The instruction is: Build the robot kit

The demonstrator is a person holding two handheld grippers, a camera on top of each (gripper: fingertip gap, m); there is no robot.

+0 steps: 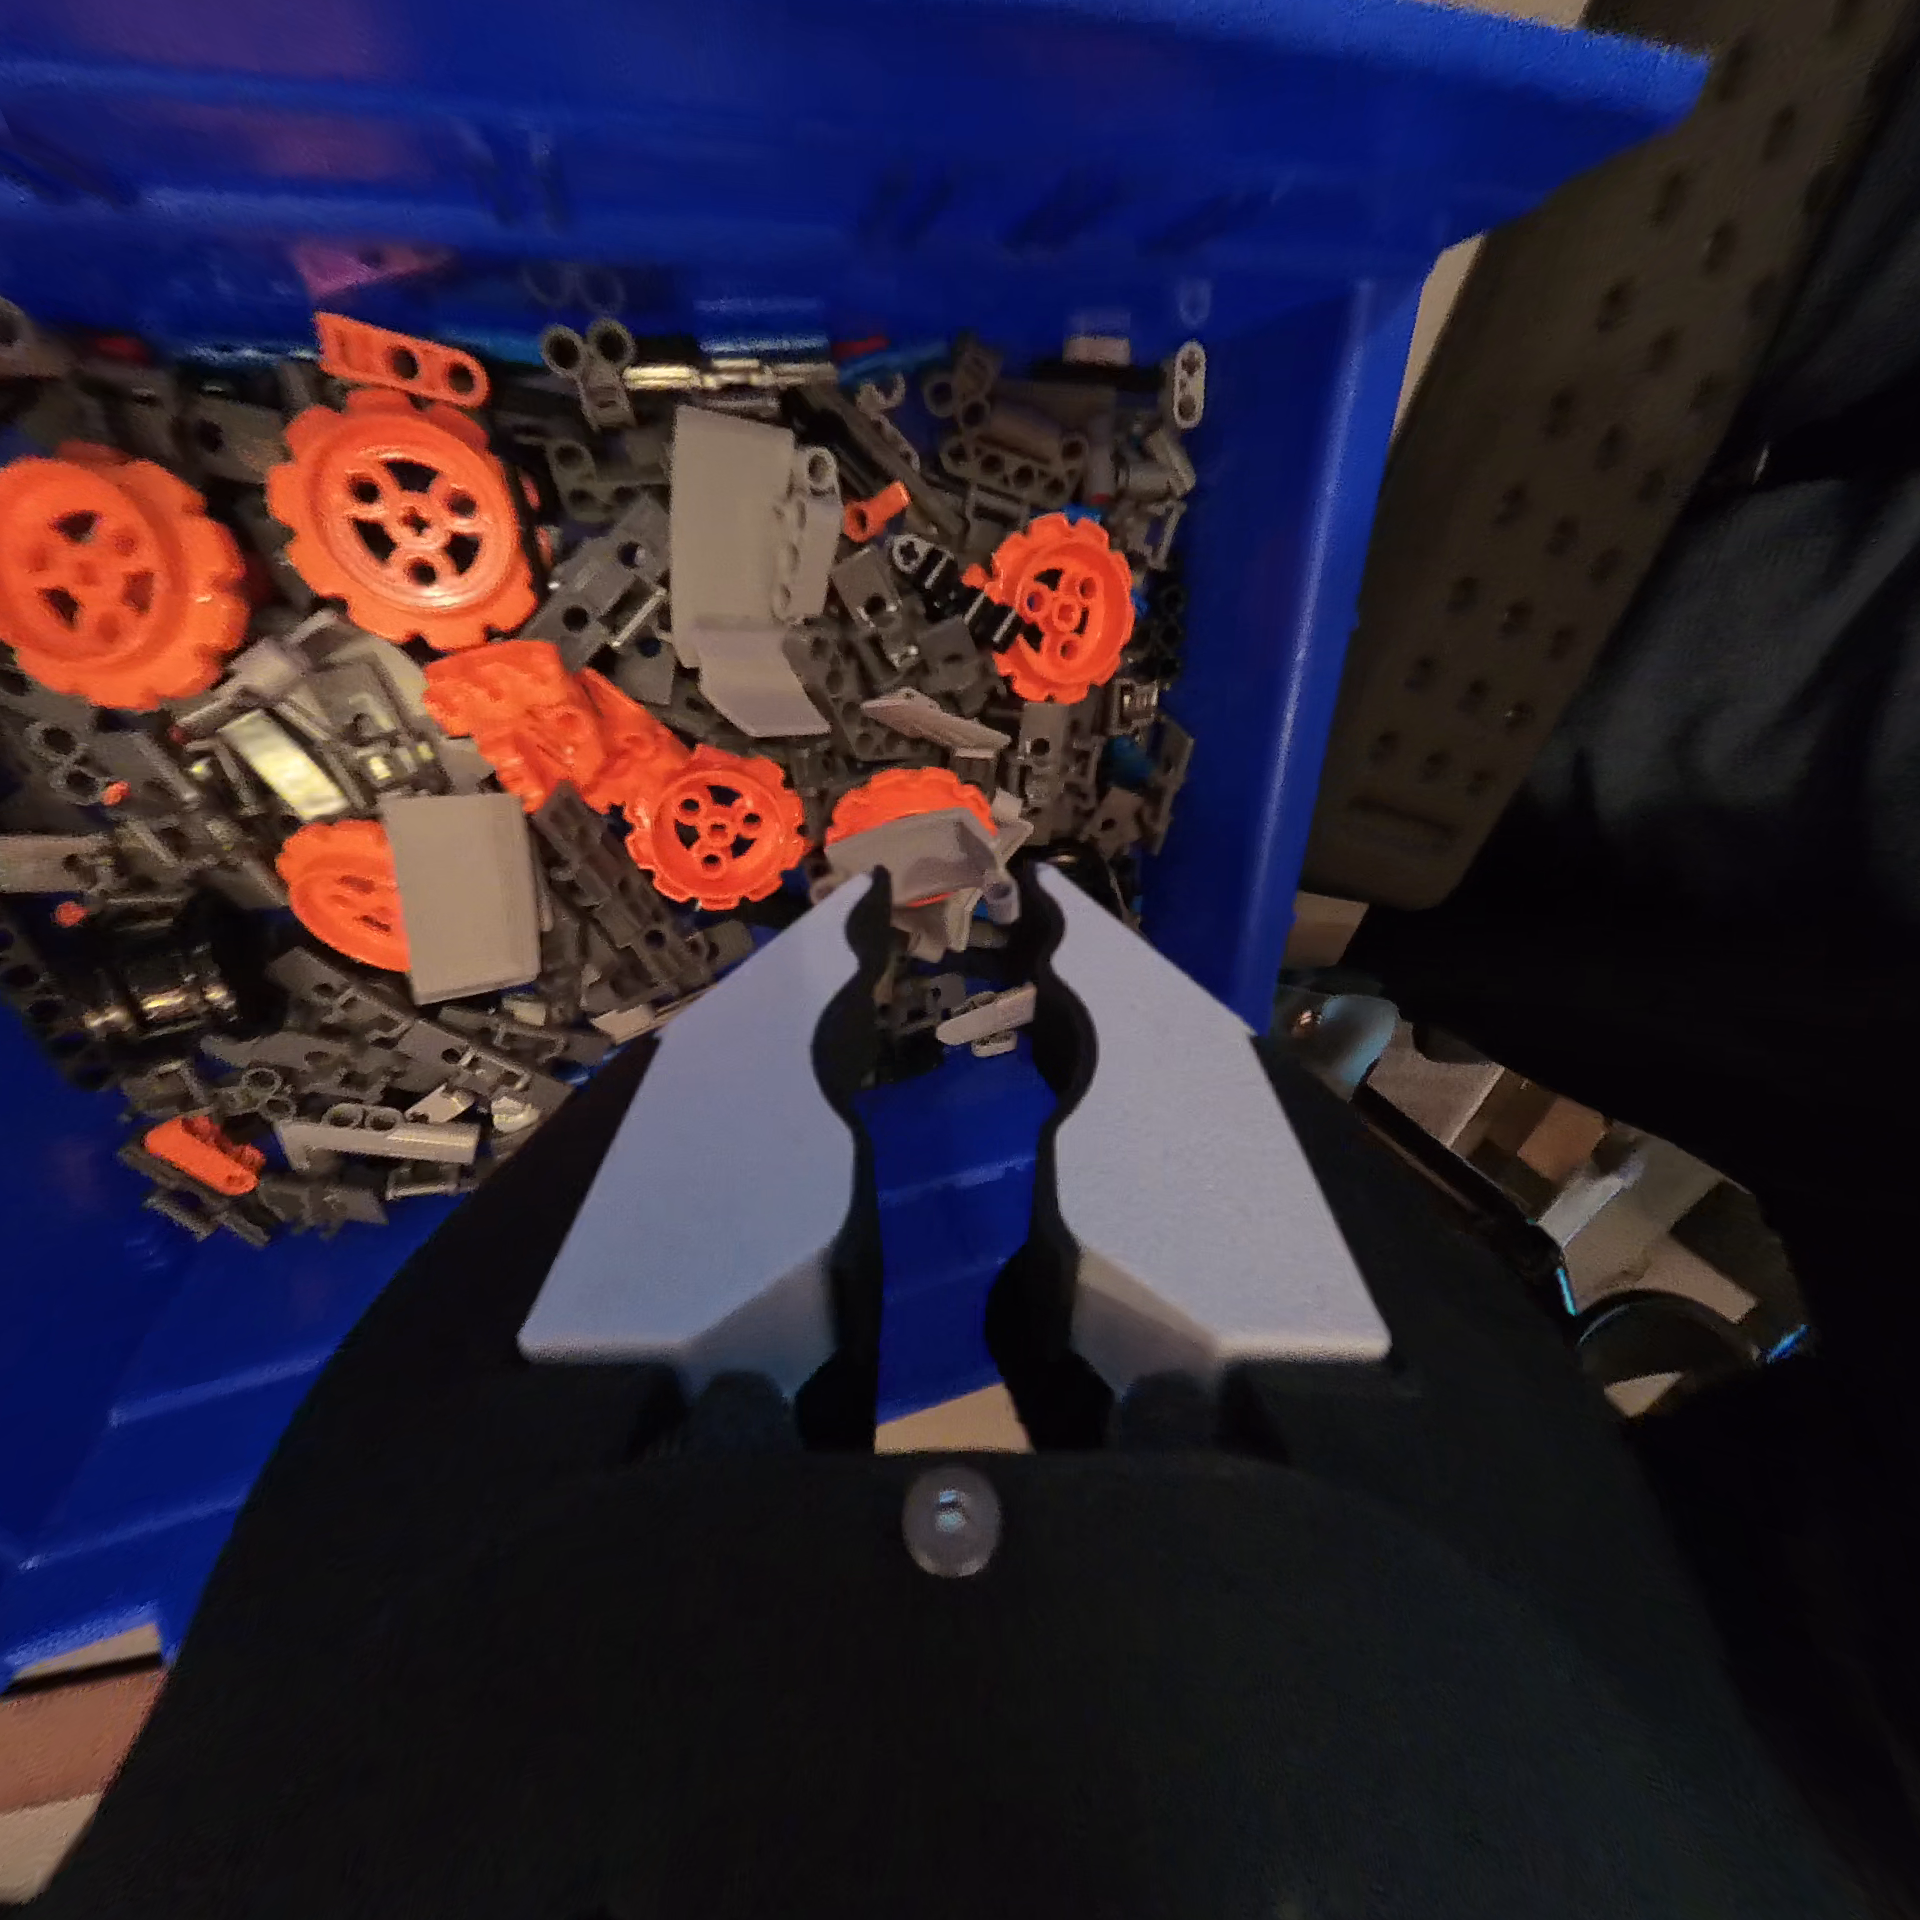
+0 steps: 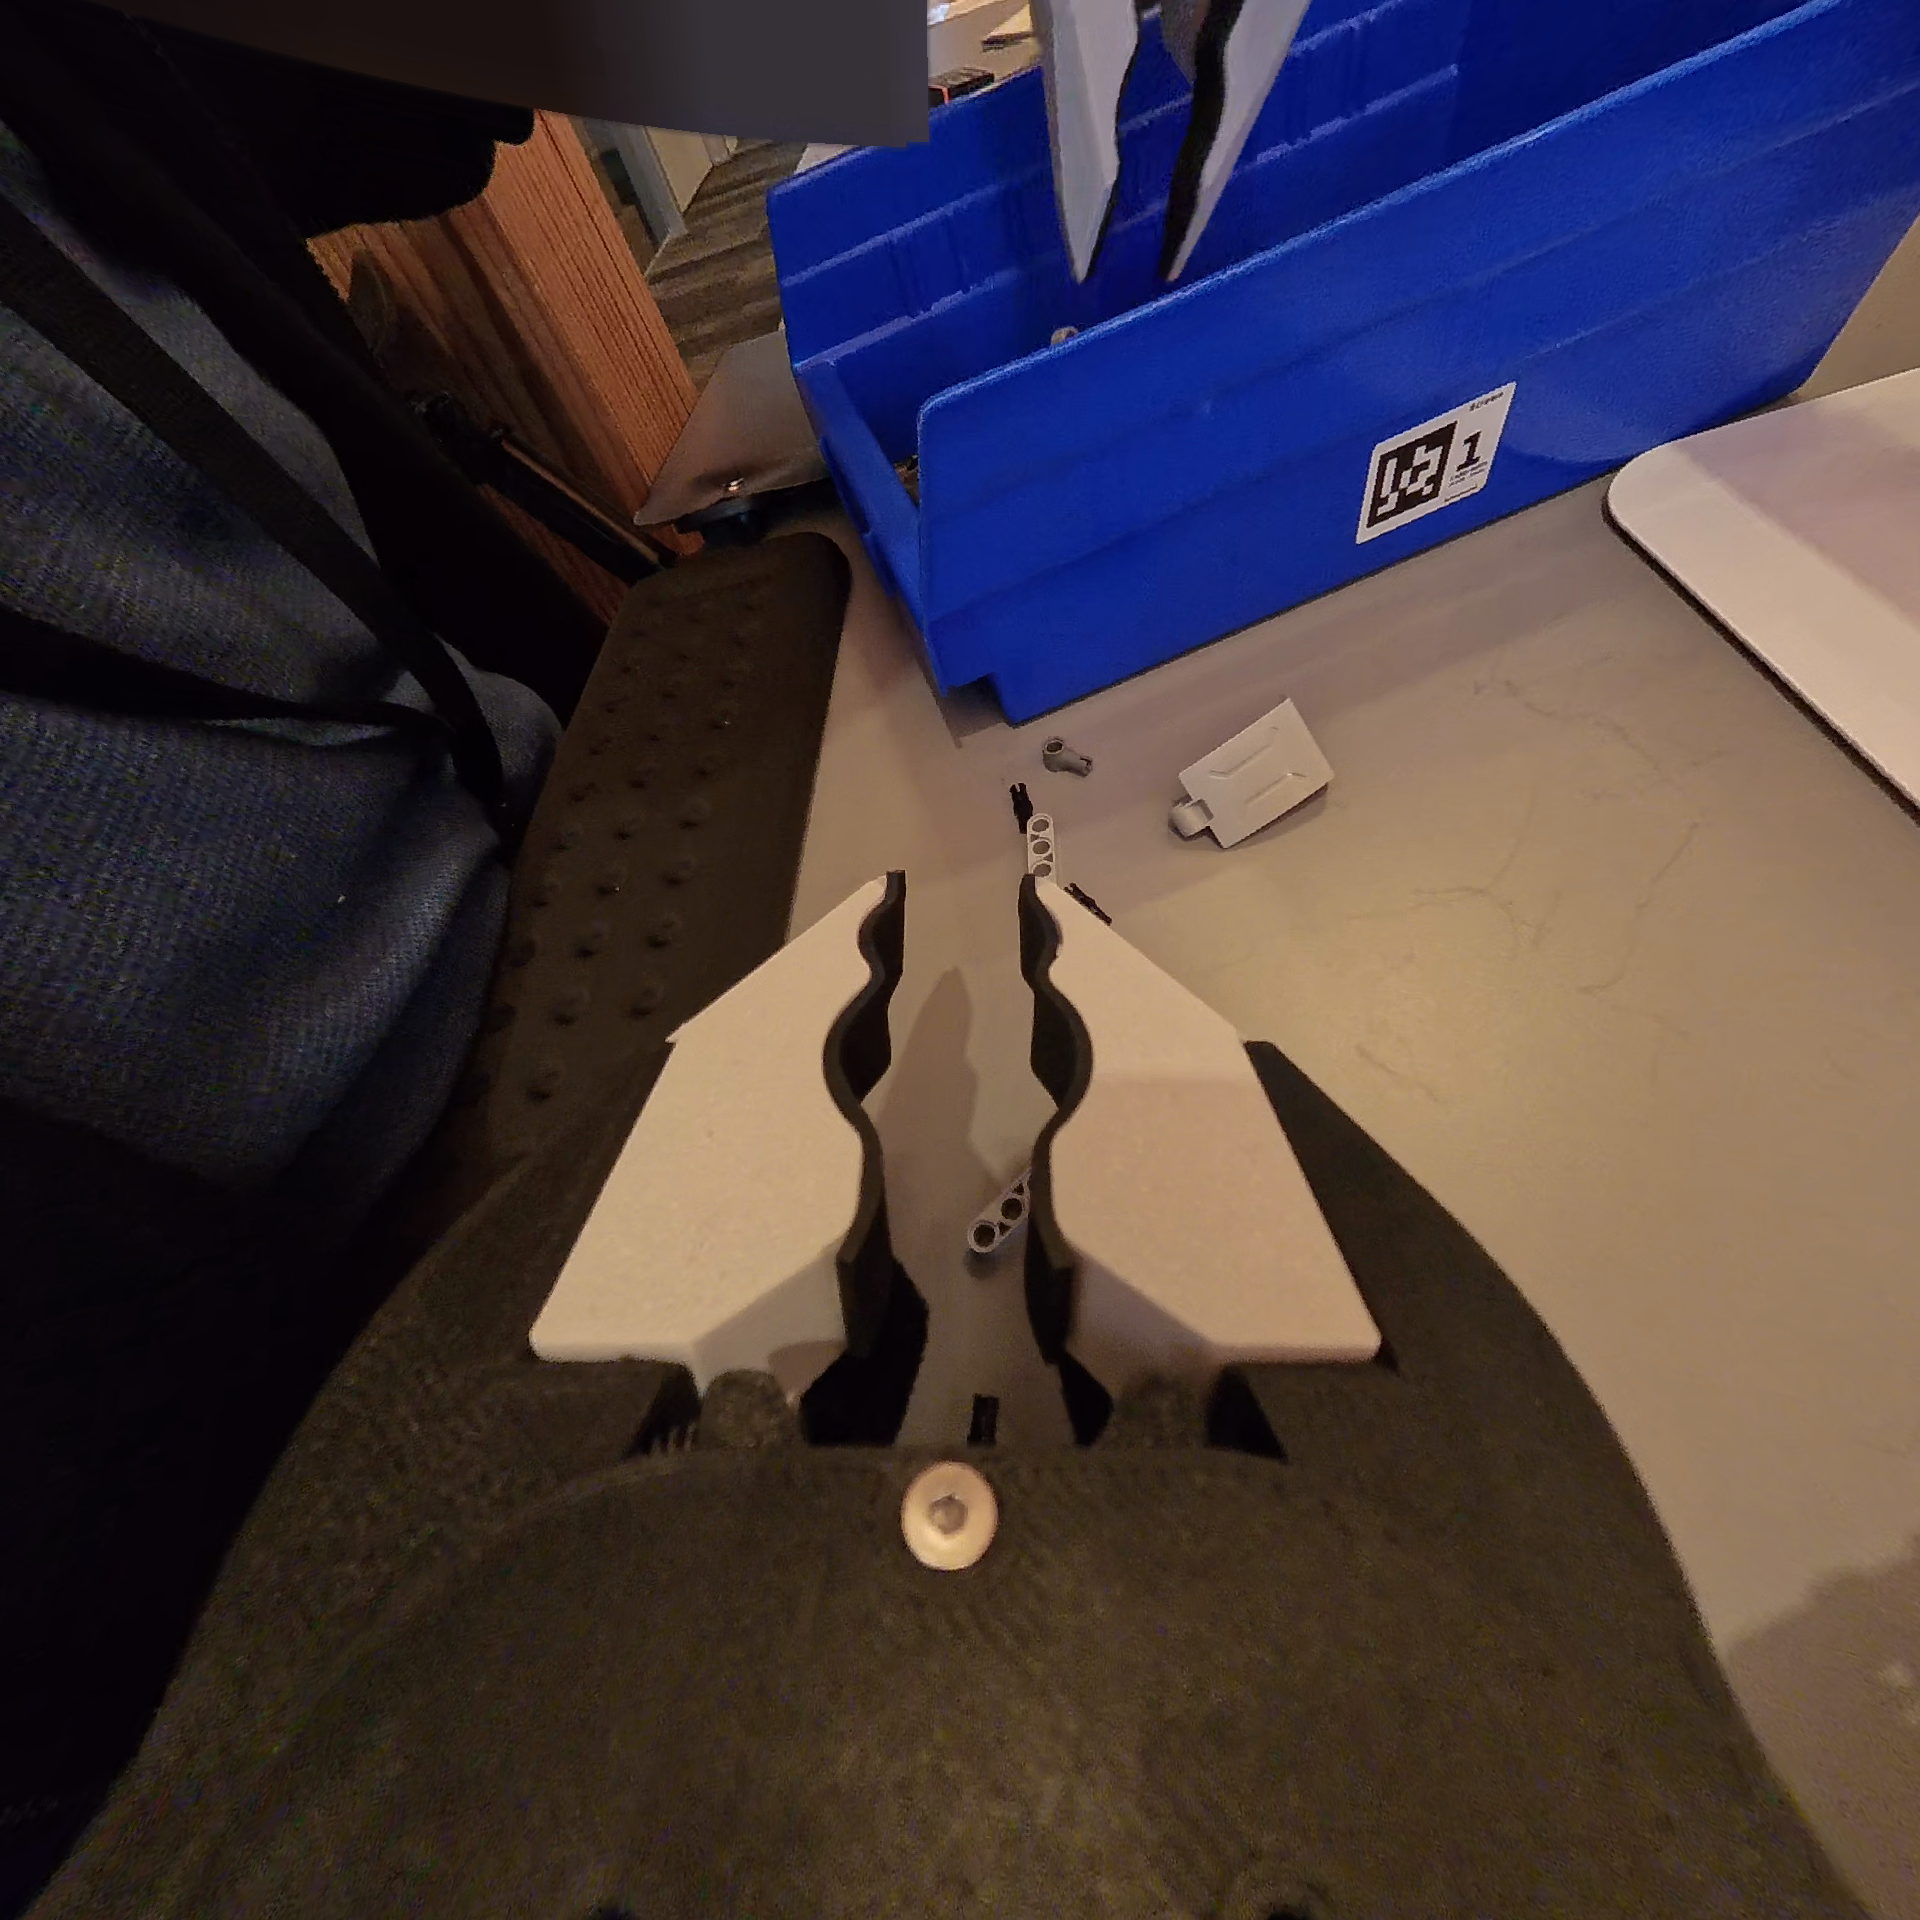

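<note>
1. Down inside the blue bin (image 1: 1278,582), near its right wall: left tongs (image 1: 951,883) parted, tips around a light grey piece (image 1: 925,847), grip unclear.
2. Low over bare desk (image 2: 1455,1039), right tongs (image 2: 961,883) open, empty; grey beam (image 2: 1000,1218) partly hidden between fingers.
3. Bin heaped with dark grey parts and orange wheels (image 1: 405,520), blurred.

A blue bin (image 1: 1288,582) held a loose heap of dark grey building pieces (image 1: 623,914), orange toothed wheels (image 1: 405,520) and light grey panels (image 1: 462,894). Beside the bin, which carried a square black-and-white marker label (image 2: 1432,465), a light grey panel piece (image 2: 1252,771), a short holed beam (image 2: 1040,840) and a small grey connector (image 2: 1065,758) lay apart on the counter (image 2: 1455,1039). A white board (image 2: 1808,582) rested at the counter's right side, and a black perforated pad (image 2: 665,831) ran along its left edge.
</note>
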